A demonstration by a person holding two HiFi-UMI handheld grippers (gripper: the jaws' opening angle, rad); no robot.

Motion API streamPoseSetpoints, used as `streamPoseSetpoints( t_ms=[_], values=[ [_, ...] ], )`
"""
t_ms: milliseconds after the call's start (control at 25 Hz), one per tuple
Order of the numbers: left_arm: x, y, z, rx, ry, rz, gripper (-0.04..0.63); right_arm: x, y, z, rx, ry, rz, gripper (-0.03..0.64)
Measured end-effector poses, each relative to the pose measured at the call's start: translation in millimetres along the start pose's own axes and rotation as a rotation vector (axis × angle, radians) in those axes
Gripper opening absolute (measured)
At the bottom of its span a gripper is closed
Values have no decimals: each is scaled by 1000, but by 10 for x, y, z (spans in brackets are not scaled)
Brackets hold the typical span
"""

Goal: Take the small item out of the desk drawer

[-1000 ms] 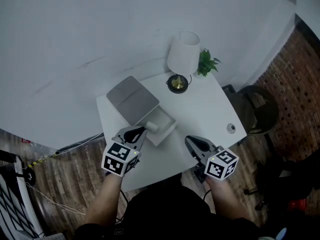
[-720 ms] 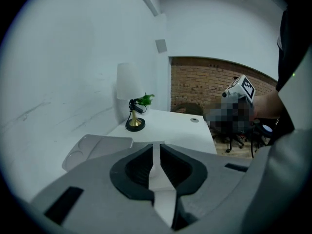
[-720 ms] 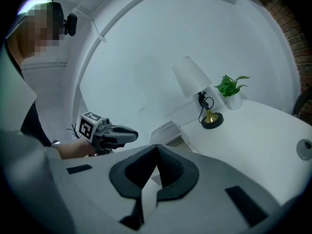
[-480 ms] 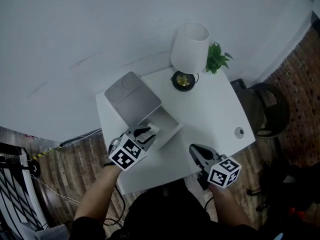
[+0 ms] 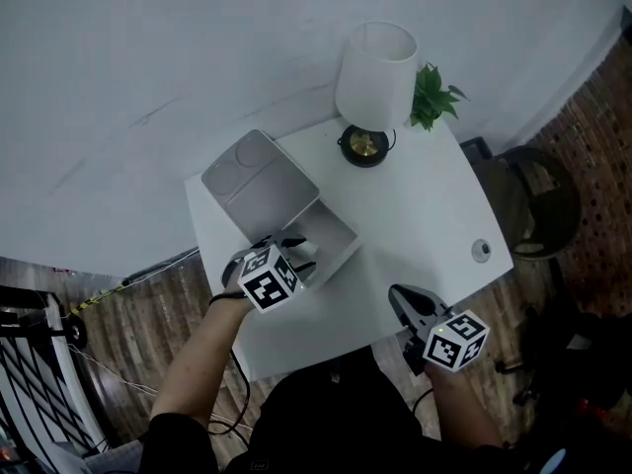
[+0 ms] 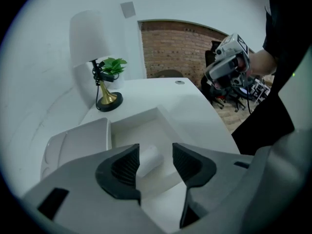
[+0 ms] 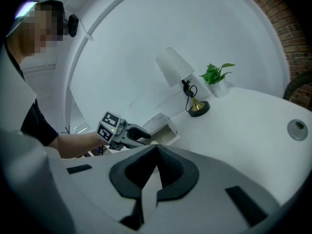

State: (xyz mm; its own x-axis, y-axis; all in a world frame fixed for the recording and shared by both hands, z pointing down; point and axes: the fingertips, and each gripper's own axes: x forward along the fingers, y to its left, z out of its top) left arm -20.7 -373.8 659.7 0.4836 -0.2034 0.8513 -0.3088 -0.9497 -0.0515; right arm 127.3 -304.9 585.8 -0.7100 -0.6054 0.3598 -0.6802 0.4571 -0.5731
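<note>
Drawer [image 5: 334, 231] sits open on the white table [image 5: 425, 205], a shallow white tray with its grey lid [image 5: 259, 181] lying flat against its far-left side. The item [image 6: 148, 159], a small white cylinder, lies on its side inside the drawer, close to the near wall.

The left tool [image 5: 298, 253] reaches into the drawer from the near-left side. Its jaws are opening and straddle the item. The item lies close against the left jaw and a clear gap shows at the right jaw, so the pads do not press it and it rests on the drawer floor.

The right tool [image 7: 157, 152] is held to the right of the drawer, over the near edge of the table and well apart from it. Its jaws are closed together with nothing between them.

Beyond the drawer, at the far side of the table, stands a lamp [image 5: 375, 62] with a white shade and a gold foot on a dark base. A small green plant [image 5: 432, 97] stands just to the lamp's right. Well to the right of the drawer, a small round metal fitting [image 5: 481, 250] is set into the table near its right edge.
</note>
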Motion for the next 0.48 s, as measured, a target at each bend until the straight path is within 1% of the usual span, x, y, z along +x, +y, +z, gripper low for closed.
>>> streamPoseSetpoints(
  t_ms=[40,120,280,400,480],
  values=[
    [35,-26,-25,35,35,-4,201,-14,-17,-6,4,-2,-6,3],
    [90,-53,-62,87,86,-5,207,-33,-32,-4,11,-11,-13,3],
    [170,-23,-123,122,152,0,207,-56,-29,33,10,-24,-19,3],
    [201,-18,-110,136,185,-6,207,-95,-33,53,14,-36,-26,3],
    [234,-18,-130,167,229,-7,207,-122,-39,61,18,-49,-30,3]
  ],
)
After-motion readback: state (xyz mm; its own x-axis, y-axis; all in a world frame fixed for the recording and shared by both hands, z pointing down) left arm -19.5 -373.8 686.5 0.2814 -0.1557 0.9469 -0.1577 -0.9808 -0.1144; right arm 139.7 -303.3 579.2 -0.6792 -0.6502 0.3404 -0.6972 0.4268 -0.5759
